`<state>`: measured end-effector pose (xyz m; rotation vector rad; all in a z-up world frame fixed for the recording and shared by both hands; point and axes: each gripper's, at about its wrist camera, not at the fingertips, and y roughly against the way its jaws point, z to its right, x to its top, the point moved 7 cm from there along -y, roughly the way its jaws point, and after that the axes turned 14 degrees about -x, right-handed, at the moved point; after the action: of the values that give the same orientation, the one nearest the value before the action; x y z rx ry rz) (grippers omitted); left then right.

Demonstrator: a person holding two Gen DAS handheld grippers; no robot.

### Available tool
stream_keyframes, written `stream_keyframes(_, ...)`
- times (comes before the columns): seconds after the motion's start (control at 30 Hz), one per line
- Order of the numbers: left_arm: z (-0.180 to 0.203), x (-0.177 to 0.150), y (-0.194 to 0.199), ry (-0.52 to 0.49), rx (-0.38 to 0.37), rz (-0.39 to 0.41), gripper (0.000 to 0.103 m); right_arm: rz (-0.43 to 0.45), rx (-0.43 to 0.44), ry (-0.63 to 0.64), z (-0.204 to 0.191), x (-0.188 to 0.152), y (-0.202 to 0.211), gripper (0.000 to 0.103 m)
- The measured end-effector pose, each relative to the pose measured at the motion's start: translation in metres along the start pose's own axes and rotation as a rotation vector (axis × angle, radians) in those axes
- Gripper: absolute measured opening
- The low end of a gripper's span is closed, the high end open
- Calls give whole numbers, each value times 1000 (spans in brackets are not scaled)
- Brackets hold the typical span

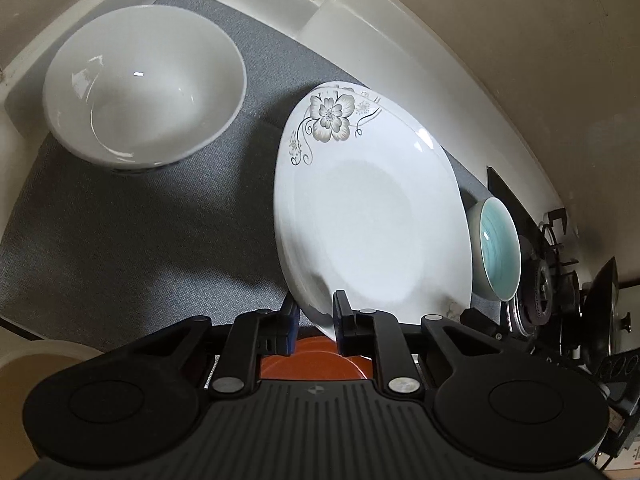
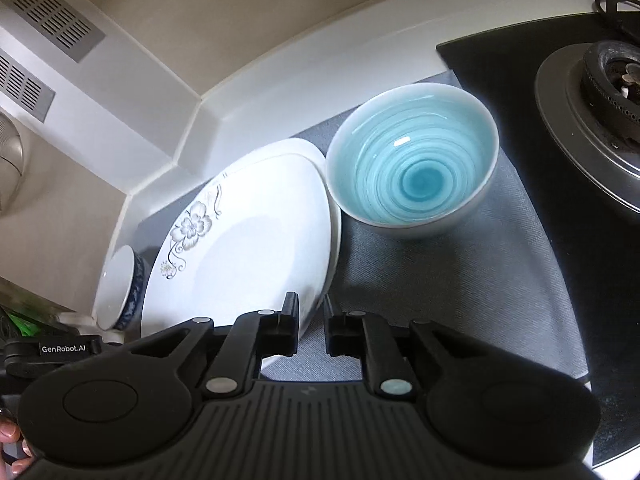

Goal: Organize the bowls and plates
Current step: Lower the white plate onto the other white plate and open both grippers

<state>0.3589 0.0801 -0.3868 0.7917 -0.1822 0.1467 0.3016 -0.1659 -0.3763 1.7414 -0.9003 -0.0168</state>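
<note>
Left tool (image 1: 316, 320) pinching near rim of my floral plate (image 1: 372, 216), tilted above grey mat (image 1: 132, 232). Right tool (image 2: 312, 330) narrow, plate rim between its jaws, contact unclear. White bowl (image 1: 144, 84) left, teal bowl (image 2: 414, 160) right.

The left handheld gripper (image 1: 316, 320), matte black plastic, is showing a ribbed grey top plate, two round black side pods, silver pivot pins and blue-edged finger pads. The matching right handheld gripper (image 2: 312, 330) is showing the same parts; a black side bracket is displaying white "GenRobot.AI" lettering.
</note>
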Motion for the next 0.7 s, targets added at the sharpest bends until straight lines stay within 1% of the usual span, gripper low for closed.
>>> stream_keyframes(0.13, -2, 3, -2, -6, -6, 2, 20, -6, 21, -62, 1, -8, 3, 15)
stream_keyframes(0.23, -1, 4, 0, -30, 14, 9, 20, -30, 29, -102, -2, -11, -1, 15)
stream_keyframes(0.3, -1, 4, 0, -38, 28, 13, 21, -35, 22, -98, -7, -13, -1, 15)
stream_keyframes(0.33, -1, 4, -1, -40, 32, 17, 21, -34, 19, -90, -9, -14, -2, 17)
stream_keyframes(0.47, 1, 3, -3, -27, 46, 22, 21, -13, -22, -23, -14, -11, -9, 15)
stream_keyframes(0.63, 2, -2, -3, 2, 14, 10, 22, -1, -28, -18, -8, -2, -13, 14)
stream_keyframes(0.7, 2, -2, -1, -9, 11, 11, 22, -2, -27, -15, -8, -3, -8, 15)
